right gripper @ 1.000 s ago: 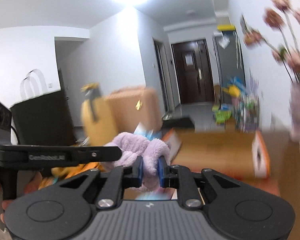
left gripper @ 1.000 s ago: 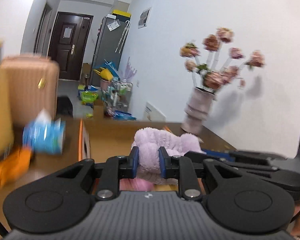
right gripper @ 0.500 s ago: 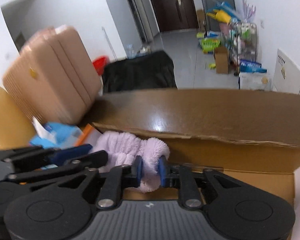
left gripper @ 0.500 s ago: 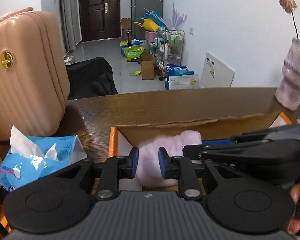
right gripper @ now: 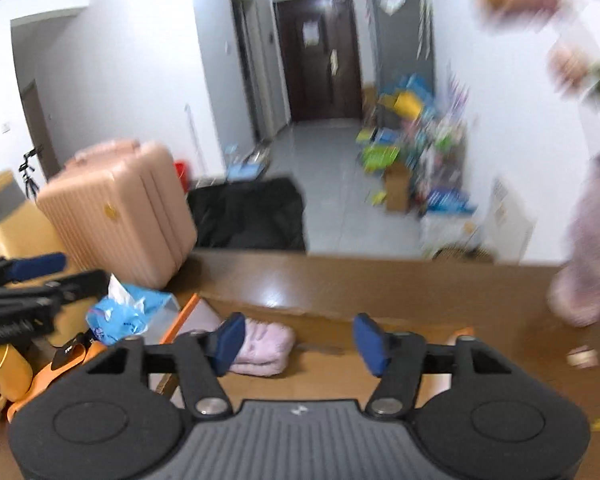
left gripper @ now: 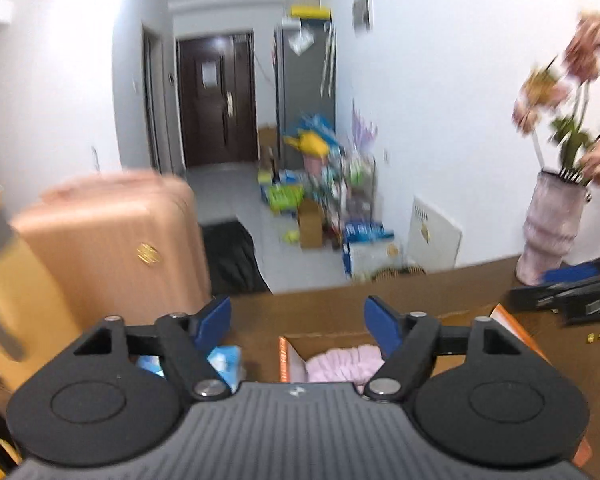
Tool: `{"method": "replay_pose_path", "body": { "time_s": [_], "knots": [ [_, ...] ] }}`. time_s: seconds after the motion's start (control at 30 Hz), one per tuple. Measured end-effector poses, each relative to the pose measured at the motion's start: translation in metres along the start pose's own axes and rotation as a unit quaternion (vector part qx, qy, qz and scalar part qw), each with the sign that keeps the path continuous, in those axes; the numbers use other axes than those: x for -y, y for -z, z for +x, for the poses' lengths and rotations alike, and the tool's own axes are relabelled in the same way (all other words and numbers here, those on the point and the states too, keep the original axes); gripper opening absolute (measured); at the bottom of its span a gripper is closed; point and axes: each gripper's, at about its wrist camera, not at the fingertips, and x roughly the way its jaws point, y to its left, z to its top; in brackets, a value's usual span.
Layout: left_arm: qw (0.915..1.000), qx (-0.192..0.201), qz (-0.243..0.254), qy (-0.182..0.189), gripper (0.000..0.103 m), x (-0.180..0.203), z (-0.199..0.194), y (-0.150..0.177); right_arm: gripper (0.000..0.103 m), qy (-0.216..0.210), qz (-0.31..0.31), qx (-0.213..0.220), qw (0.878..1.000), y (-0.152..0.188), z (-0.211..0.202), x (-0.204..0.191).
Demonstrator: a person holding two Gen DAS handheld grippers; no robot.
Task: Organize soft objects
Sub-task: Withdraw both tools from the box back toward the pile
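Observation:
A fluffy pale-purple soft item lies inside an open cardboard box on the wooden table; it also shows in the right wrist view at the box's left end. My left gripper is open and empty, raised above the box's near left side. My right gripper is open and empty above the box, to the right of the soft item. The other gripper's arm shows at the edge of each view.
A blue tissue pack lies left of the box, beside a pink suitcase. A pale vase with pink flowers stands at the table's right. A yellow bottle is at the far left. Orange items lie near the box's left.
Both grippers opened and let go of the purple soft item, which now lies in the box. Both have lifted and drawn back from it.

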Motion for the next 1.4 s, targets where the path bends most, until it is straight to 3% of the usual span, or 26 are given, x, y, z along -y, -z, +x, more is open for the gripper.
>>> {"method": "replay_pose_path", "body": {
  "time_s": [0.13,0.33,0.5,0.67,0.8,0.9,0.97,1.07,1.2,1.4],
  "knots": [
    [0.999,0.041,-0.001,-0.017,0.087,0.002,-0.064,0.003,0.081,0.033,-0.003,0.058,0.998,0.008,-0.076,0.011],
    [0.9951,0.095,-0.003,-0.027,0.097,0.008,-0.135,0.026,0.086,0.047,-0.005,0.125,0.991,0.051,-0.152,0.003],
    [0.9862,0.162,-0.006,-0.036,0.103,0.01,-0.206,0.102,0.09,0.052,-0.03,0.196,0.979,0.133,-0.214,-0.02],
    [0.9801,0.195,0.002,-0.036,0.103,0.022,-0.272,0.192,0.09,0.025,-0.007,0.217,0.976,0.226,-0.261,-0.042],
    [0.9827,0.181,-0.01,-0.039,0.103,0.026,-0.308,0.245,0.09,0.035,-0.02,0.218,0.975,0.294,-0.283,-0.073],
    [0.9891,0.139,-0.036,-0.031,0.103,0.022,-0.322,0.279,0.09,0.035,-0.028,0.183,0.982,0.338,-0.287,-0.093],
    [0.9928,0.116,-0.022,-0.021,0.103,0.024,-0.325,0.293,0.09,0.027,-0.006,0.158,0.987,0.36,-0.285,-0.096],
    [0.9947,0.1,-0.01,-0.022,0.103,0.026,-0.318,0.297,0.09,0.009,-0.003,0.133,0.991,0.378,-0.283,-0.1],
    [0.9965,0.082,-0.014,-0.003,0.103,0.027,-0.306,0.294,0.09,0.042,-0.011,0.147,0.988,0.384,-0.284,-0.101],
    [0.9982,0.06,-0.006,-0.001,0.103,0.035,-0.282,0.291,0.09,0.039,0.011,0.136,0.99,0.381,-0.265,-0.088]
  ]
}}
